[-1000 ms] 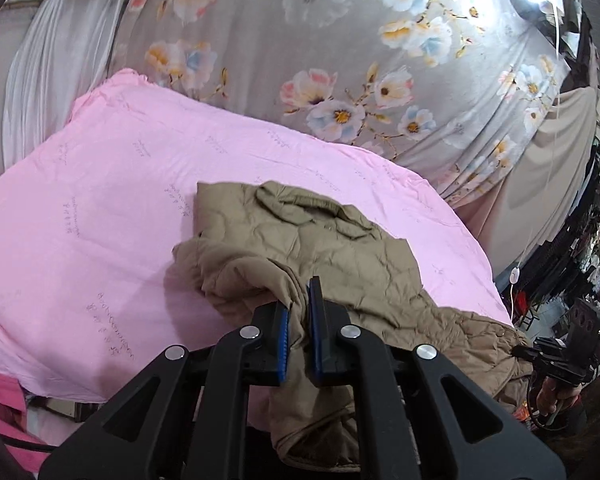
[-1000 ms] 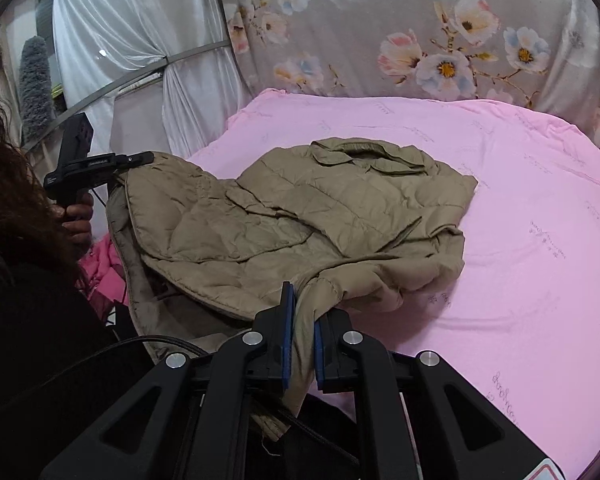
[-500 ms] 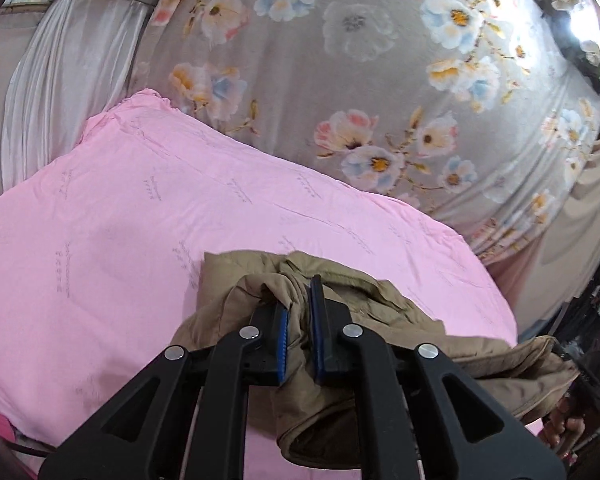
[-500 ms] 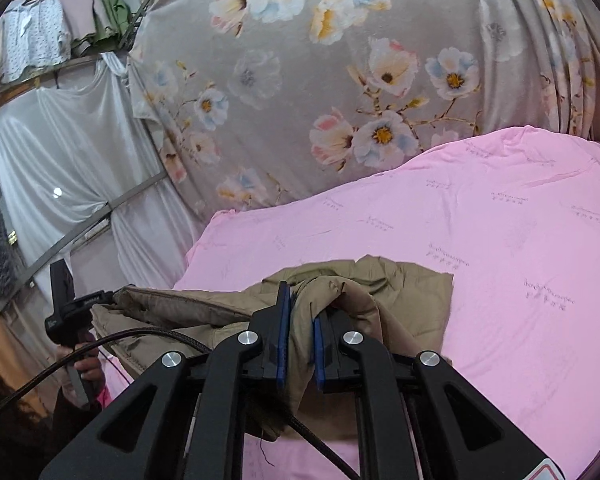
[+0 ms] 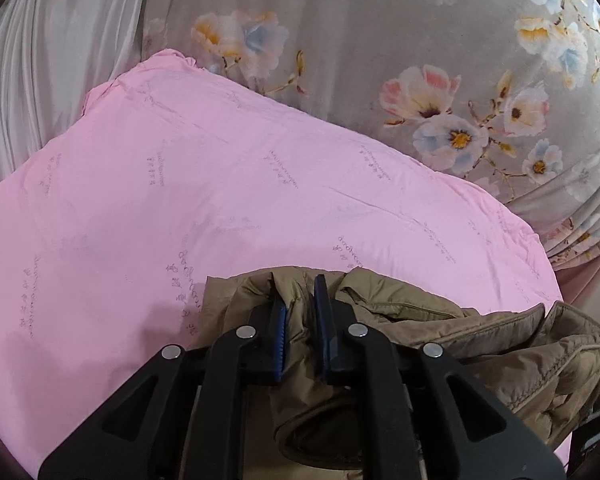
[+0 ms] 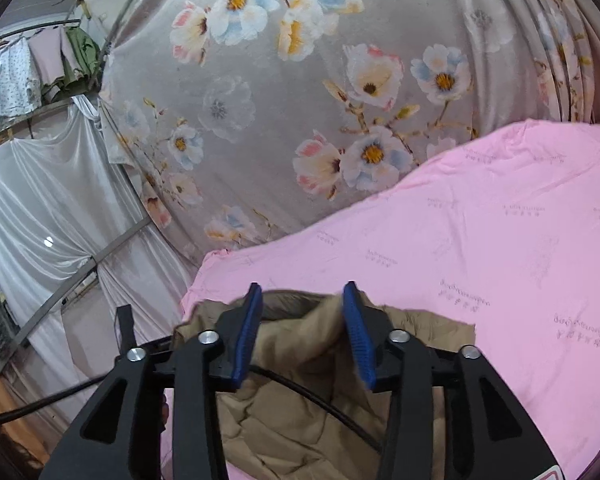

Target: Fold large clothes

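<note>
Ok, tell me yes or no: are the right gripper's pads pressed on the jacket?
No, the right gripper is opening, its blue pads standing apart with the tan jacket loose between them.

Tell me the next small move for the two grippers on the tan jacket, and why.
Probably draw the right gripper back clear of the tan jacket: its jaws are opening, pads off the cloth. The left gripper is opening too, fabric between its pads. The jacket lies on the pink sheet.
</note>
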The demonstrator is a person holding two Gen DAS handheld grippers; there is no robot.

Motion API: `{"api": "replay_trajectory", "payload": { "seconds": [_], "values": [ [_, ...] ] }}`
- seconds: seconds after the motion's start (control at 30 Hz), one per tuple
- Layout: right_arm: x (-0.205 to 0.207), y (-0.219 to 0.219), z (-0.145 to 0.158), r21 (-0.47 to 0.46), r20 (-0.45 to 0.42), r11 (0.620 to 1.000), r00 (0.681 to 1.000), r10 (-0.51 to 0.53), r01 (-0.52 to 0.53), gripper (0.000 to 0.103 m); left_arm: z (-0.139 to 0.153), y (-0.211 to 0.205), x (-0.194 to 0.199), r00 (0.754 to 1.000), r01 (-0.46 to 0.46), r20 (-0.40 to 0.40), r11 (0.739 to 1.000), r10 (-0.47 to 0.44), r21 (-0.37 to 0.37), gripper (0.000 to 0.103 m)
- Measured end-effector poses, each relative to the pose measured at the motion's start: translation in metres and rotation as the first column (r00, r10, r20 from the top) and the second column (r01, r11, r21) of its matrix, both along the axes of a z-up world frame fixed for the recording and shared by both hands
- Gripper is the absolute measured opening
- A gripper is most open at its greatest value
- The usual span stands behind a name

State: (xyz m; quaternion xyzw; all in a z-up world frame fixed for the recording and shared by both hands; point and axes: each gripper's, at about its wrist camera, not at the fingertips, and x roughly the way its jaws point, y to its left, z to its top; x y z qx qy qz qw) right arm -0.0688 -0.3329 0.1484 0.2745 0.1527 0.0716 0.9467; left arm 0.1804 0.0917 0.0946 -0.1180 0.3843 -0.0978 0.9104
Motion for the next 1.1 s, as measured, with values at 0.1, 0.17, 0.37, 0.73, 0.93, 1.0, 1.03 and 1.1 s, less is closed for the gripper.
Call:
{"api": "replay_trajectory", "payload": {
  "seconds": [0.1, 0.17, 0.37, 0.73, 0.93, 1.0, 1.03, 1.1],
  "values": [
    [-0.031, 0.014, 0.027, -0.095, 0.107, 0.995, 0.994, -0.011, 0.021, 0.064, 0.010, 0.006, -0.005, 0.999, -0.005, 0.038, 0.999, 0.007, -0.044, 0.023],
    [-0.041, 0.028, 0.037, -0.205, 0.106, 0.976, 0.993, -0.048, 0.069, 0.064, 0.023, 0.006, -0.012, 0.995, -0.043, 0.095, 0.999, 0.044, -0.010, 0.028],
    [-0.020, 0.059, 0.012, -0.369, 0.010, 0.926, 0.996, -0.084, 0.082, 0.054, 0.065, 0.011, -0.030, 0.951, -0.178, 0.272, 0.980, 0.149, 0.087, 0.057],
    [0.089, 0.087, -0.057, -0.473, -0.158, 0.877, 0.972, -0.172, 0.078, 0.023, -0.016, -0.074, -0.007, 0.998, 0.004, 0.061, 0.968, -0.020, 0.253, 0.057],
    [0.148, 0.077, -0.078, -0.451, -0.241, 0.890, 0.951, -0.194, 0.067, 0.019, -0.040, -0.091, 0.023, 1.000, 0.007, 0.008, 0.960, -0.010, 0.281, 0.057],
    [0.164, 0.074, -0.086, -0.462, -0.270, 0.884, 0.939, -0.213, 0.067, 0.018, -0.047, -0.094, 0.033, 1.000, 0.006, -0.006, 0.956, -0.004, 0.293, 0.057],
    [0.171, 0.072, -0.092, -0.468, -0.289, 0.881, 0.931, -0.223, 0.066, 0.018, -0.050, -0.095, 0.036, 1.000, 0.004, -0.010, 0.955, -0.001, 0.297, 0.057],
    [0.184, 0.065, -0.106, -0.476, -0.333, 0.877, 0.910, -0.245, 0.062, 0.017, -0.056, -0.095, 0.044, 1.000, 0.002, -0.024, 0.953, 0.006, 0.304, 0.057]
  ]
}}
